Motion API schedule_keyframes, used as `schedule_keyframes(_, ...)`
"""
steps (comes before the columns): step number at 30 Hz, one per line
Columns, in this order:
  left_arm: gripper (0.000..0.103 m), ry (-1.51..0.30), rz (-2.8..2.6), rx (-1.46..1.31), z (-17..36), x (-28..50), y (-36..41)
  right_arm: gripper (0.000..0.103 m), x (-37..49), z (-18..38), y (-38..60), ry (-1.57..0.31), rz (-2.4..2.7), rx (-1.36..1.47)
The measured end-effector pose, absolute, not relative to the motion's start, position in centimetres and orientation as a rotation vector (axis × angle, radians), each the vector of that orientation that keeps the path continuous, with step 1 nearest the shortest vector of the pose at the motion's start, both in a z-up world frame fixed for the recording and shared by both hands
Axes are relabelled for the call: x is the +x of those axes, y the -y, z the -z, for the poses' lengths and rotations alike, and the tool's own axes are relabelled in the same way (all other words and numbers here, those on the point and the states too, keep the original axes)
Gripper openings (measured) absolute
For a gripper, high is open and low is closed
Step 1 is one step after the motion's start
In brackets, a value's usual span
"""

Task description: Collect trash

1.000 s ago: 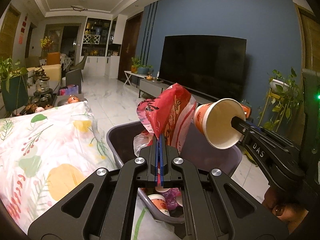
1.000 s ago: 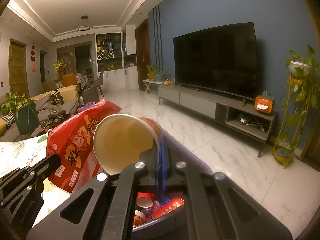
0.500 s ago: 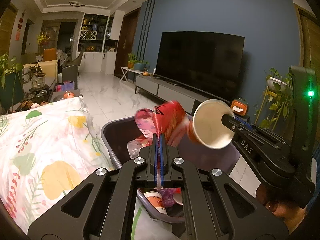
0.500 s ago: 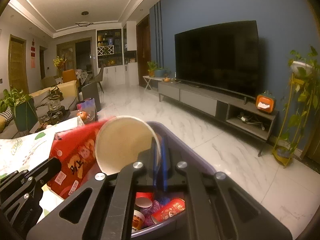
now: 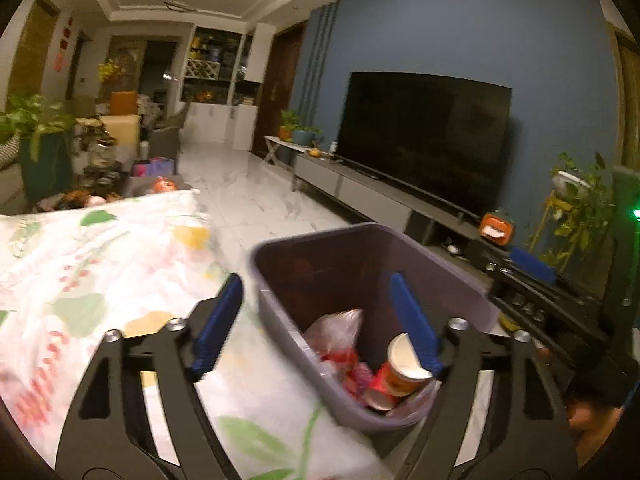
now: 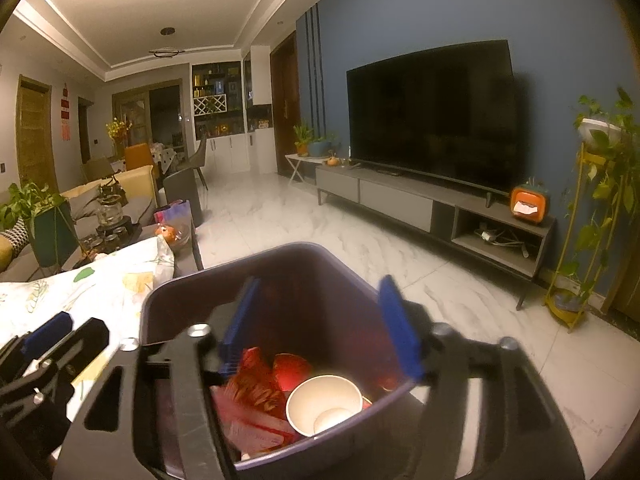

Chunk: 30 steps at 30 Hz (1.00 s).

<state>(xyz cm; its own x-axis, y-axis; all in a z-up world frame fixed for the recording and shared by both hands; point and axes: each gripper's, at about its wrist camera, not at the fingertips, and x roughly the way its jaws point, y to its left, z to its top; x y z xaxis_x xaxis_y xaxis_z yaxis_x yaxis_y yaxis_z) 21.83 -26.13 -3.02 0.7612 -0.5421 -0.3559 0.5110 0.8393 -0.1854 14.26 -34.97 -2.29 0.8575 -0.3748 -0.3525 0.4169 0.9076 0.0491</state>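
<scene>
Floral cloth [image 5: 100,264] covers the worktop at left. Left tongs [image 5: 316,316] have just opened wide, holding nothing, as have the right tongs [image 6: 320,324]. Below them, the grey bin [image 6: 168,296] holds the red wrapper [image 6: 252,388] and paper cup [image 6: 324,404].

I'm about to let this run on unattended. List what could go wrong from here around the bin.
1. The bin appears to stand at the edge of the floral cloth; a bump might tip it to the floor.
2. Both claws have just been opening and nothing is between them. The left claw straddles the bin's near wall, so pulling back could snag the rim.
3. The paper cup and red wrapper sit high under the right claw, which could drag them out.
</scene>
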Motion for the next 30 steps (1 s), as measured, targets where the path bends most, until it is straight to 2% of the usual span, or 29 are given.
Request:
schedule_keyframes(1, 0.086, -0.403, 0.552, -0.075, 2.9, 21.6, 25.7, 0.078, 14.0, 2.3, 34.6, -0.343, 0.413, 0.121)
schedule_keyframes(4, 0.096, -0.391, 0.484, -0.073, 2.6, 20.8, 23.6, 0.086, 13.2, 2.2, 33.3, -0.344, 0.393, 0.104)
schedule_keyframes(9, 0.098, -0.392, 0.380, -0.059, 2.0, 19.4, 20.7, 0.090, 12.1, 2.1, 30.4, -0.359, 0.366, 0.067)
schedule_keyframes(11, 0.098, -0.407, 0.354, -0.060, 1.8, 18.7, 19.6, 0.098, 11.8, 2.1, 29.4, -0.368, 0.356, 0.061)
schedule_keyframes(30, 0.098, -0.386, 0.236, -0.033, 0.4, 11.1, 11.8, 0.098, 5.4, 0.8, 21.5, -0.354, 0.306, 0.020)
